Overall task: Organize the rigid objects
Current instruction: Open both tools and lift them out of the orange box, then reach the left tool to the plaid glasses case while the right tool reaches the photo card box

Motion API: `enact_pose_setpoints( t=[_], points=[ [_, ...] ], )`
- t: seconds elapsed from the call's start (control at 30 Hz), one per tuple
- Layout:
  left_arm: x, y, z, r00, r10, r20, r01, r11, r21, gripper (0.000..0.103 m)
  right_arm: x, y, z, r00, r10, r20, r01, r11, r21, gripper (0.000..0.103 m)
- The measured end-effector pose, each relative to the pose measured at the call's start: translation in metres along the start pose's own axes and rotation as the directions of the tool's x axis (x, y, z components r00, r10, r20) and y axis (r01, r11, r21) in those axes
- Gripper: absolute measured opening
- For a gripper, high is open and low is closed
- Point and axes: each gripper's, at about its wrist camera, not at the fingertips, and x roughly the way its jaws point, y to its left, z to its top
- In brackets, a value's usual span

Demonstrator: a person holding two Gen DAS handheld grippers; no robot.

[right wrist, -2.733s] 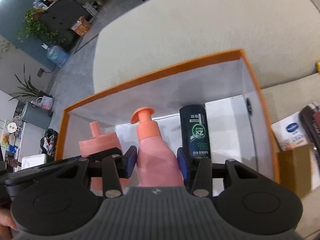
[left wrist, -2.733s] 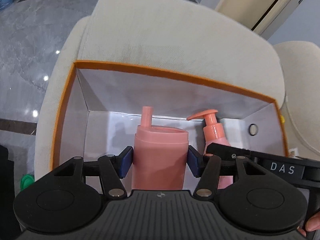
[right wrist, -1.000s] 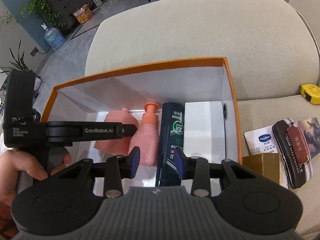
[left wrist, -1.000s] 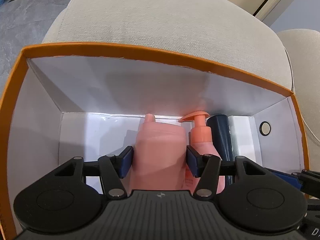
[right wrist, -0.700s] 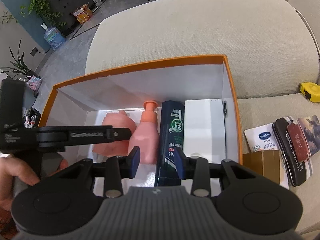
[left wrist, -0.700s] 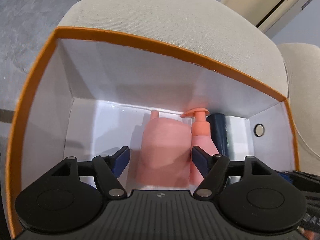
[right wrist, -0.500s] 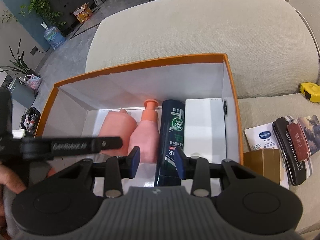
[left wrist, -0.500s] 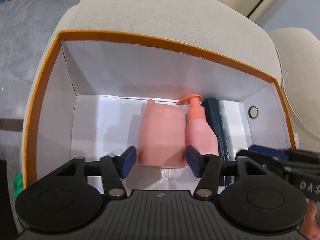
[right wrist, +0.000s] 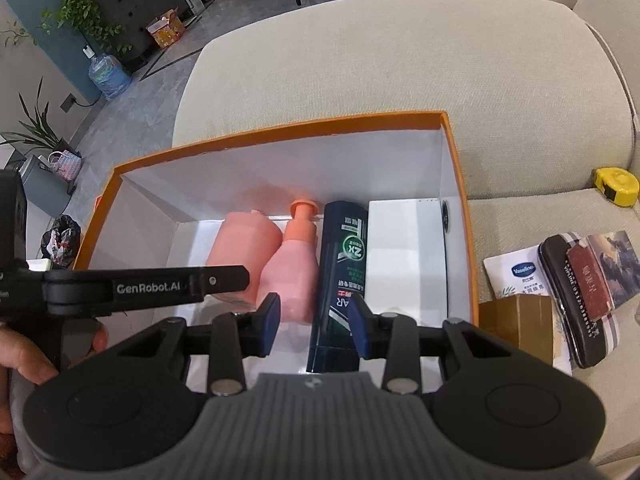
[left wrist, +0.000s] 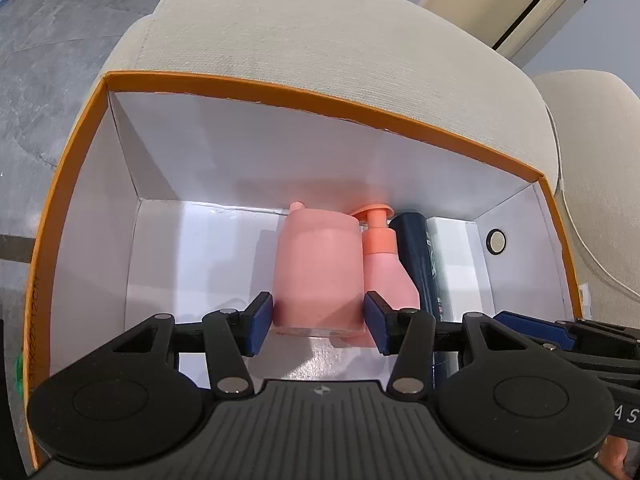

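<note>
An orange-rimmed white box sits on a beige sofa. On its floor lie a pink spouted cup, a pink pump bottle and a dark blue bottle, side by side. My left gripper hovers above the cup's base. Its jaws are closing, and the pads do not press on the cup. In the right wrist view the cup, pump bottle and dark bottle lie below my right gripper. It stands narrowly open and holds nothing.
A white carton fills the box's right end. On the sofa to the right are a Vaseline packet, a dark case, a brown cardboard box and a yellow tape measure. A hand holds the left gripper.
The left gripper let go of the pink cup, which now lies beside the pump bottle, then drew back upward with its jaws narrowing. The right gripper released the pump bottle earlier and stays still.
</note>
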Motion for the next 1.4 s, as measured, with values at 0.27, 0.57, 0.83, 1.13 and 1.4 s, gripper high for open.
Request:
enact_pose_setpoints(
  t=[0.27, 0.57, 0.83, 1.13, 1.4],
  points=[
    [-0.024, -0.014, -0.011, 0.993, 0.052, 0.102, -0.053, 0.999, 0.007, 0.065, -0.018, 0.001, -0.005, 0.998, 0.029, 0.047, -0.028, 0.999, -0.018, 0.038],
    [-0.076, -0.088, -0.026, 0.958, -0.026, 0.286, -0.034, 0.979, 0.202, 0.069, -0.070, -0.030, -0.018, 0.974, 0.022, 0.224, -0.032, 0.999, 0.040, 0.038],
    [-0.067, -0.168, -0.027, 0.960, -0.213, 0.181, 0.145, 0.933, 0.330, 0.068, -0.106, -0.117, -0.034, 0.967, -0.077, 0.243, 0.019, 0.973, 0.232, 0.042],
    [-0.006, -0.231, -0.017, 0.988, -0.134, 0.082, 0.088, 0.907, 0.411, 0.061, -0.097, -0.211, -0.059, 0.978, -0.123, 0.169, 0.018, 0.856, 0.517, 0.053],
    [0.044, -0.245, 0.002, 1.000, 0.004, 0.024, -0.013, 0.917, 0.398, 0.057, -0.064, -0.240, -0.053, 0.989, -0.062, 0.136, -0.037, 0.779, 0.626, 0.062]
  ],
)
